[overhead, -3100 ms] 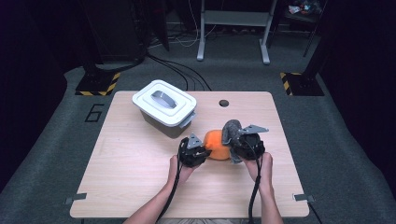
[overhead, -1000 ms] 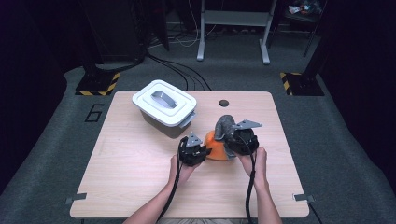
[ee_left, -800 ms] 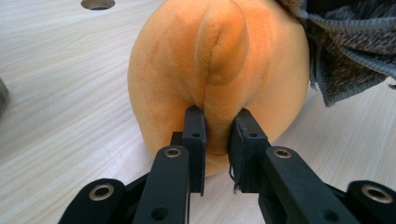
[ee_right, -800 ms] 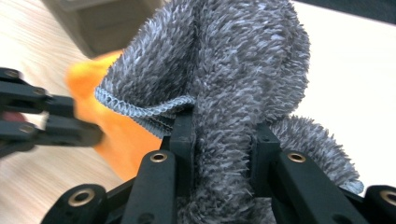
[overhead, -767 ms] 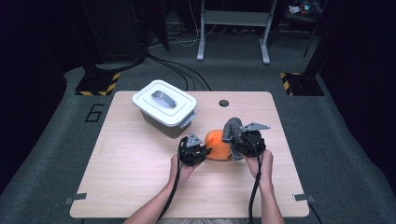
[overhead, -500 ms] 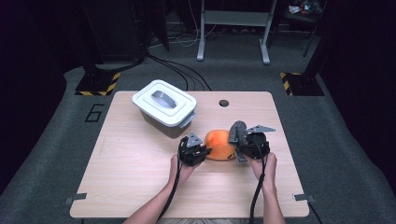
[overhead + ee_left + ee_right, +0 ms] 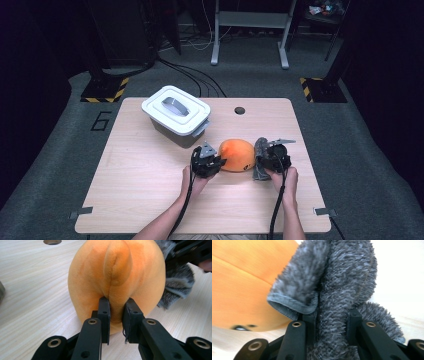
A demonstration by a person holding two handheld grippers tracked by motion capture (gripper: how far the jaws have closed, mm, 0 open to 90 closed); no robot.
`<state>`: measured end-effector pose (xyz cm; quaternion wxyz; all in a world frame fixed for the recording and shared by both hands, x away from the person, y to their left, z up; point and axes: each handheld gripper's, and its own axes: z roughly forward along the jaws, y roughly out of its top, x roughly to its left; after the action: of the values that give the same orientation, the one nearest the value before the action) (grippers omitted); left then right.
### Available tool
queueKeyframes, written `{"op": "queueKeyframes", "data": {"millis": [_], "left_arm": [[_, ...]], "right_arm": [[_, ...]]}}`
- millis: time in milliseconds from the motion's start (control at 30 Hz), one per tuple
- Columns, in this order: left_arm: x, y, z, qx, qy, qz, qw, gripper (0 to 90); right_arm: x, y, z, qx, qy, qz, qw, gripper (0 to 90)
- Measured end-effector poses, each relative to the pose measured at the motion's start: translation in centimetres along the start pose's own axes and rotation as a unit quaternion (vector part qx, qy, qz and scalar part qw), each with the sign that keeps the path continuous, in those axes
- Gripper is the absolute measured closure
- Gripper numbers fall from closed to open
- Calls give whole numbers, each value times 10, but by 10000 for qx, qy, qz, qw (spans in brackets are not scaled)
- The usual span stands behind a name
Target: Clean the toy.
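A round orange plush toy (image 7: pixel 237 154) lies on the wooden table (image 7: pixel 130 190), between my two grippers. My left gripper (image 7: pixel 218 162) is shut on a raised fold of the orange plush (image 7: pixel 117 272); the pads (image 7: pixel 104 312) pinch that fold from both sides. My right gripper (image 7: pixel 261 161) is shut on a fuzzy grey cloth (image 7: pixel 260 159), which bunches up between the jaws in the right gripper view (image 7: pixel 337 290). The grey cloth hangs against the right side of the orange plush (image 7: pixel 239 285) and reaches down to the table.
A white lidded container (image 7: pixel 175 110) with a grey handle stands at the back left of the table. A small round hole (image 7: pixel 239 110) sits near the table's far edge. Bare wood spreads to the left and front of the hands.
My right gripper has come down and moved right with the grey cloth, from above the plush to table level beside it. The left gripper has stayed put on the plush.
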<state>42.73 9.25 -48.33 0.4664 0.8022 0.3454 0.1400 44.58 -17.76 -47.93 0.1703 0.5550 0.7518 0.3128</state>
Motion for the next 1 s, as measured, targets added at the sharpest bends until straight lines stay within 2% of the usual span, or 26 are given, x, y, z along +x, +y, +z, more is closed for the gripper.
{"op": "queueKeyframes", "data": {"millis": [167,267,367,467,567,600,633,767,833,1000], "left_arm": [[1,-1,0,-12,13,-15,10000,779],[0,-1,0,-36,-7,-77,10000,778],[1,-1,-1,-12,-3,-29,10000,778],[1,-1,-2,-8,4,-27,10000,778],[0,0,-1,-7,16,31,10000,777],[0,0,-1,-7,16,31,10000,777],[0,0,-1,-11,36,37,10000,777],[0,0,-1,-17,33,42,10000,774],[-1,0,-1,-13,50,63,10000,774],[-2,1,-1,16,42,97,9999,773]], "right_arm": [[-1,-6,18,278,44,99,9996,684],[-3,-5,15,205,20,97,9997,686],[-5,-2,2,28,-108,55,9999,689],[-4,2,-18,-232,-148,36,9996,690],[2,10,-40,-521,10,-79,9986,689],[2,10,-40,-521,10,-79,9986,689],[10,17,-53,-693,184,-236,9971,688],[28,30,-67,-886,378,-514,9940,687],[40,37,-68,-951,439,-619,9926,686],[68,49,-62,-890,601,-1009,9891,685]]}}
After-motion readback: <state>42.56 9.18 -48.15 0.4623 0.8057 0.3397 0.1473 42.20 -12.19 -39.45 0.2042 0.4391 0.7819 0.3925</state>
